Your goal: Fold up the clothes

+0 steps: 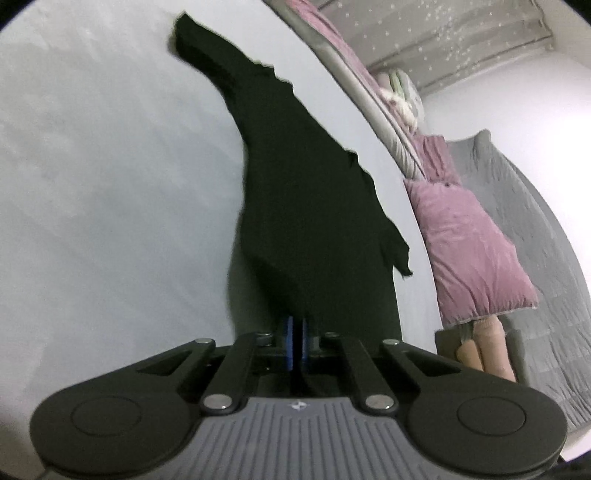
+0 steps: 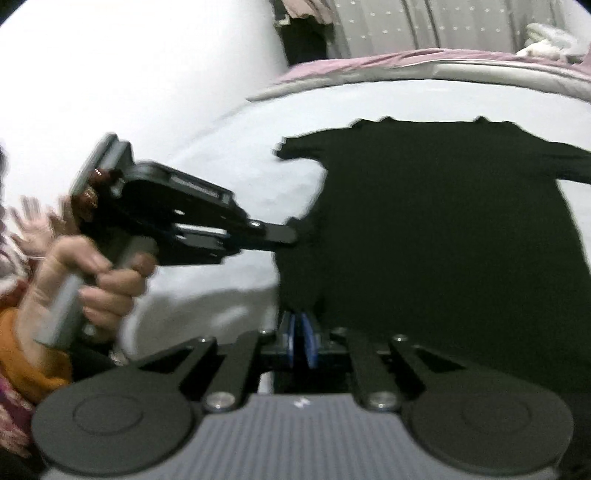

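Note:
A black T-shirt (image 2: 436, 229) lies spread on a pale sheet (image 2: 229, 170), collar toward the far edge, both short sleeves out. My right gripper (image 2: 300, 332) is shut on its near hem, the blue pads pressed together with black cloth between them. In the right wrist view my left gripper (image 2: 288, 234), held in a hand, pinches the shirt's left edge. From the left wrist view the same black T-shirt (image 1: 306, 206) stretches away, and my left gripper (image 1: 296, 325) is shut on its near edge. The view is blurred.
A pink pillow (image 1: 476, 254) and a grey quilt (image 1: 554, 258) lie past the sheet's right edge in the left wrist view. A pink blanket (image 2: 406, 61) and a grey curtain (image 2: 424, 22) run along the far side. An orange sleeve (image 2: 22, 354) is at the left.

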`<state>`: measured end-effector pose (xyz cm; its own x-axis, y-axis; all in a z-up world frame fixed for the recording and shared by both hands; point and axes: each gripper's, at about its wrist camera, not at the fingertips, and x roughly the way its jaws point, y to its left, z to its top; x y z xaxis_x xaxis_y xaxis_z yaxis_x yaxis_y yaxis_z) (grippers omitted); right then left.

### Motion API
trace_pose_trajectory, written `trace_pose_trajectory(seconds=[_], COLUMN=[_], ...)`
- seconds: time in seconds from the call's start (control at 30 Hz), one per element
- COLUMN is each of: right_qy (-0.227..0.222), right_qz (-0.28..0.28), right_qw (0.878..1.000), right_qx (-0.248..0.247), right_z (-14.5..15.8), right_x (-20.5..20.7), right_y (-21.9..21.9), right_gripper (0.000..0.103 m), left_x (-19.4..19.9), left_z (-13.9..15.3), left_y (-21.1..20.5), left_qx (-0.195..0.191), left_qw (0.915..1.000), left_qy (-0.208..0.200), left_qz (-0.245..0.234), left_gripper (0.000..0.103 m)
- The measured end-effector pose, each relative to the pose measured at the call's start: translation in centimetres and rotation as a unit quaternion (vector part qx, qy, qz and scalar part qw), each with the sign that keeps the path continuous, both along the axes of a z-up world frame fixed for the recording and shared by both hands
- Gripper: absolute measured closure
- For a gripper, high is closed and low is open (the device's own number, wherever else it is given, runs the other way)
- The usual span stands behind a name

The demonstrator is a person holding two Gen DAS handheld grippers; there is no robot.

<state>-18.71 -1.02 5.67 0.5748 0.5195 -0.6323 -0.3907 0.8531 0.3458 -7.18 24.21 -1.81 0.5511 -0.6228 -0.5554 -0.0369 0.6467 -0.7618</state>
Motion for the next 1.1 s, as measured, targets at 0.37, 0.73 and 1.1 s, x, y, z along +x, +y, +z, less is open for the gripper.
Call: trace_pose_trajectory(seconds=[0.37, 0.73, 1.1], right_qy=[0.032, 0.113, 0.104], right_qz=[0.093, 0.156, 0.057], right_qw=[0.995, 0.981, 0.993], right_qx=[0.029, 0.005, -0.009], right_z=[0.5, -2.5, -1.2], right_x=[0.5, 0.7, -0.4], right_y=[4.4, 8.4, 0.7], right_gripper=[0.096, 0.09, 0.06], left_x=[-1.5, -1.9, -4.5], left_z=[0.0, -0.4, -1.4], left_y=[3.1, 4.3, 4.0], left_qx=[0.052, 0.117, 0.087], left_qw=[0.9981, 0.9907, 0.9934], left_qy=[0.012, 0.033, 0.075], left_qz=[0.033, 0.061, 0.0], left_gripper=[0.102, 0.101, 0.091])
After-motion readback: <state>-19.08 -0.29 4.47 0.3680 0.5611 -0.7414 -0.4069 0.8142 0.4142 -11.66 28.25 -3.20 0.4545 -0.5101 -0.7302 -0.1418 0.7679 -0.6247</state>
